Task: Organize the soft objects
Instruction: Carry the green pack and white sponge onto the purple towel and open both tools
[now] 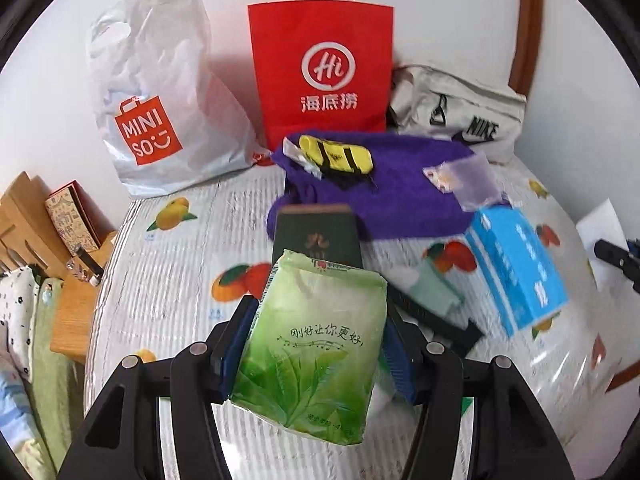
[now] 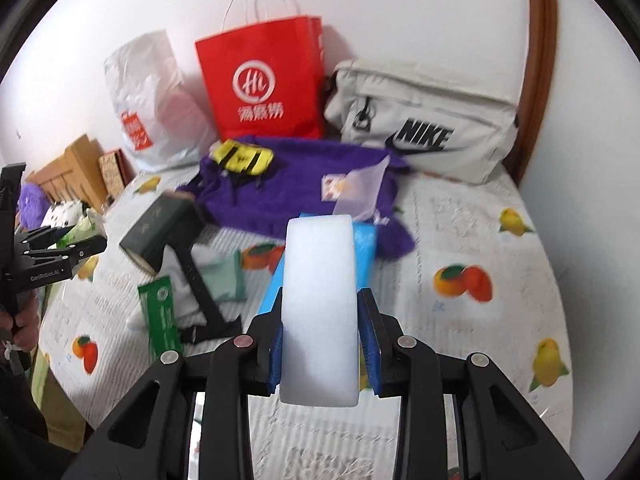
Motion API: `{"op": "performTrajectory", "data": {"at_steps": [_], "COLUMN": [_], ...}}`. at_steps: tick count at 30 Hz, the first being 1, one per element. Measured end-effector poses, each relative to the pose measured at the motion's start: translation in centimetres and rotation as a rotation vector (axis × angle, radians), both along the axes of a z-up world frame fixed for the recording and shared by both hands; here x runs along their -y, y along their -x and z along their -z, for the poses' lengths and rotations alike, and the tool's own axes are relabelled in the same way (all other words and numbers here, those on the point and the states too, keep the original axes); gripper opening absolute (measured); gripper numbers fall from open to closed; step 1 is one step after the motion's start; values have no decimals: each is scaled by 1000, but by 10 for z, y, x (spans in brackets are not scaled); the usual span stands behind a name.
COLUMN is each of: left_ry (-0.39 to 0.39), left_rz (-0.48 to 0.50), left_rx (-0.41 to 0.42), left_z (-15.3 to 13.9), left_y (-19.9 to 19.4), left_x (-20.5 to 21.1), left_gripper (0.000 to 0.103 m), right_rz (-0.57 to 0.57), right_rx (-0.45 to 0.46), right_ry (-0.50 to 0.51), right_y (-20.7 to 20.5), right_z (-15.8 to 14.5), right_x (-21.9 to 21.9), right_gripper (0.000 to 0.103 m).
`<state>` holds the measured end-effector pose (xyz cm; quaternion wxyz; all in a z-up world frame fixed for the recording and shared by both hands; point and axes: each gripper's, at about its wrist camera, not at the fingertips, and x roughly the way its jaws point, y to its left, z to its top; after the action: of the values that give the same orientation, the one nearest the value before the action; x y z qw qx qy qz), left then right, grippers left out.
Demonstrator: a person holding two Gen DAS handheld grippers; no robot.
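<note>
My left gripper (image 1: 316, 344) is shut on a green tissue pack (image 1: 316, 344) and holds it above the bed. My right gripper (image 2: 320, 344) is shut on a blue tissue pack (image 2: 320, 304) seen end-on, white at the end; the same pack shows in the left wrist view (image 1: 516, 268). A purple fuzzy cloth (image 1: 400, 184) (image 2: 296, 184) lies at the back of the bed with a yellow-black pouch (image 1: 336, 156) (image 2: 242, 158) and a clear sachet (image 1: 460, 180) (image 2: 356, 188) on it. The left gripper also shows at the left edge of the right wrist view (image 2: 64, 252).
A white Miniso bag (image 1: 160, 92), a red paper bag (image 1: 324, 76) (image 2: 264, 84) and a grey Nike bag (image 1: 460, 120) (image 2: 424, 120) stand along the wall. A dark green box (image 1: 316, 236) (image 2: 164, 228), a black strap (image 2: 204, 300), a green carton (image 2: 160, 320) lie on the fruit-print bed (image 2: 480, 232). Wooden furniture (image 1: 24, 216) stands left.
</note>
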<state>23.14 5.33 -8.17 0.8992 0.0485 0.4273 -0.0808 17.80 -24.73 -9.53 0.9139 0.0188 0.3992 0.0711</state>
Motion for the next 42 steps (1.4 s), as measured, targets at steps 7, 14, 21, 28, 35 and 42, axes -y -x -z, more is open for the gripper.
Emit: {"op": "performTrajectory", "data": {"at_steps": [7,14,21,28,35,42], "left_ry": [21,56,45,100,92,91], "left_rz": [-33,-48,-30,12,12,32], "left_rx": [-11,-32,-87,-169,-217,-261], "left_z": [-10,-10,9,36,59,73], "left_y": [-47,-107,-168,-214,-235,-239], "left_x": [1,6,23,42,54,58], "left_gripper": [57,57,57,57,58,59], "right_rz": [-2,-2,19,21,5,0], "right_rx": [39,34,-5,-81,-159,-196], "right_ry": [-22,-28,-11,-11,6,23], "right_y": [-40,-101,-157,-205,-235,-249], "right_z": [-12,-10,7,37,67,81], "right_x": [0,-7,-9,-7,-7,-5], "right_gripper": [33,33,33,33,35,36]}}
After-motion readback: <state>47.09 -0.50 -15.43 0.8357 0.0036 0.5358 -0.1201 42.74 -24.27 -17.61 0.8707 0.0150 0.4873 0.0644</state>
